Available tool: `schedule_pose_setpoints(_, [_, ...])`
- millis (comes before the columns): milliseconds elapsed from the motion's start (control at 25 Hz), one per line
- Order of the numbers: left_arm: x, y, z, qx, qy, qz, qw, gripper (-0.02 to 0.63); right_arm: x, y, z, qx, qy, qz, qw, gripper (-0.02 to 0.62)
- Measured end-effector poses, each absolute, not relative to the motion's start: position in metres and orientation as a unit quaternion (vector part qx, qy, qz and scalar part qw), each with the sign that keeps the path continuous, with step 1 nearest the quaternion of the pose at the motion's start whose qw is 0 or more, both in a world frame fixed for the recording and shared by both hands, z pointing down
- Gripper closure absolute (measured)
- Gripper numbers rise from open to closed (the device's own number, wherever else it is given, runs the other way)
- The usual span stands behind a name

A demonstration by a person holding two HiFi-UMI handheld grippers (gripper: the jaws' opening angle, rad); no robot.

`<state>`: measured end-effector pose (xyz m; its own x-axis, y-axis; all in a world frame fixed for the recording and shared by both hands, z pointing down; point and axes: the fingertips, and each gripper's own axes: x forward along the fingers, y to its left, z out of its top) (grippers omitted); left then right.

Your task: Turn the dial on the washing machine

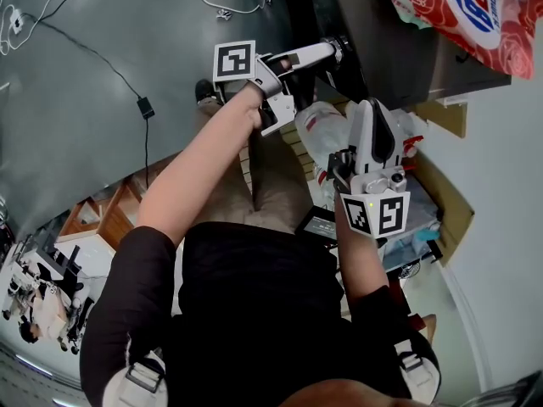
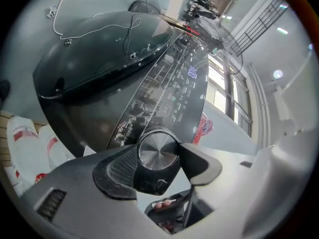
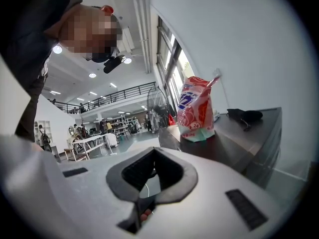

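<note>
The left gripper [image 1: 329,52] was extended forward to the front of the washing machine [image 2: 94,68], and its jaws were clamped on the dial [image 2: 158,151], one pad on each side of the knob. The dial was a round knob with a brushed-metal face, seated between the jaws at the near end of the control panel [image 2: 177,91]. The panel, dark and glossy with small lit markings, ran away beyond the jaws. To the left of the jaws and further out lay the machine's dark domed lid, with a white cable [image 2: 99,29] lying across it. The right gripper [image 3: 154,176] was held apart from the machine, to the right of the left gripper, and pointed upward in the head view. Its jaws were pressed together at the tips and held nothing. Beyond the right jaws, a red, white and blue detergent bag [image 3: 197,108] stood upright on a grey surface [image 3: 249,138], near a white wall.
</note>
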<state>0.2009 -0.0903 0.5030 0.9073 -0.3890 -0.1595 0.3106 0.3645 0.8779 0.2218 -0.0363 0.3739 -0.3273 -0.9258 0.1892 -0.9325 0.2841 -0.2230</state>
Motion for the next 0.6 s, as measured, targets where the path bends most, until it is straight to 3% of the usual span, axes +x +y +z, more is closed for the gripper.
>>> schedule_pose_setpoints(600, [0.2014, -0.0891, 0.5049, 0.468, -0.012, -0.213, 0.857, 0.350, 0.2207, -0.0372, 0.3786, 0.594, -0.789, 0.159, 0.006, 0.591])
